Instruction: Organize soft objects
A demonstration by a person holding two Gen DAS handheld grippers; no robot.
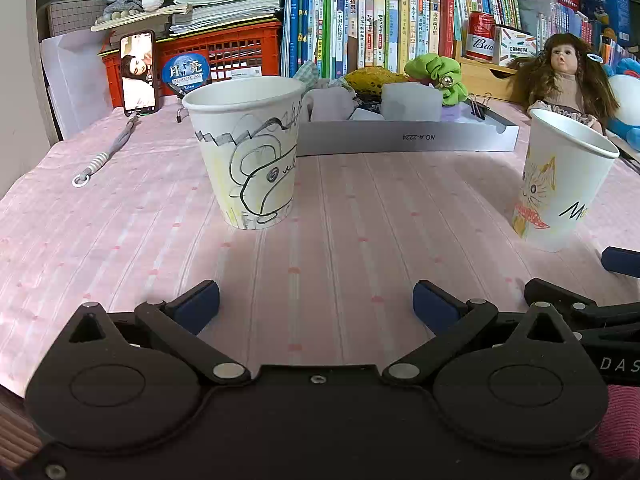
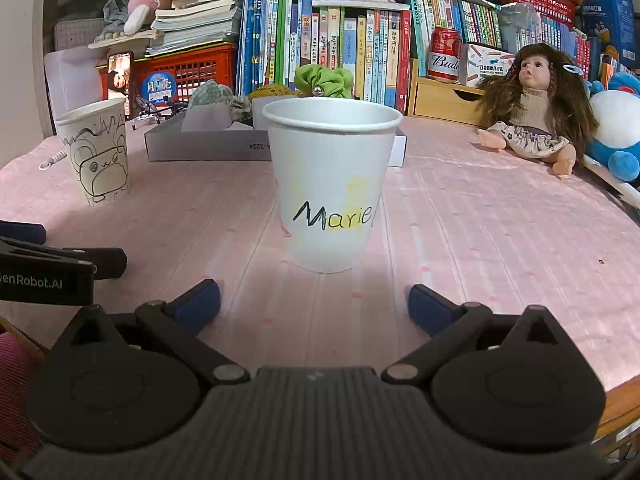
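From the left wrist camera, the left gripper (image 1: 316,302) sits low over the pink tablecloth (image 1: 360,216), its two blue-padded fingers (image 1: 198,306) spread wide with nothing between them. Straight ahead and a little left stands a paper cup with a cartoon animal (image 1: 250,152), upright, mouth open to the ceiling. A second paper cup with a cat drawing (image 1: 560,184) stands well apart at the right, also upright. Behind them, a shallow grey tray (image 1: 408,138) lies with its long side across the view; the soft things are heaped in it: a green scrunchie (image 1: 436,72) at its right end, a checked cloth (image 1: 306,72) at the left, a white foam block (image 1: 408,100) between. The cloth between gripper and cups is bare (plenty of room to move). A phone (image 1: 138,72) leans against a red crate (image 1: 224,52), and a doll (image 1: 568,76) sits at far right.

From the right wrist camera, the right gripper (image 2: 314,304) is likewise spread, holding nothing. The cup lettered "Marie" (image 2: 332,188) stands upright just beyond its fingertips, partly hiding the tray (image 2: 200,146) behind it. The scrunchie (image 2: 324,78) peeks over the cup's rim. The animal cup (image 2: 98,152) stands at far left; the doll (image 2: 532,108) reclines at right, legs pointing toward the table's right edge, beside a blue plush toy (image 2: 616,132). The other gripper's black body (image 2: 48,272) shows at the left edge.
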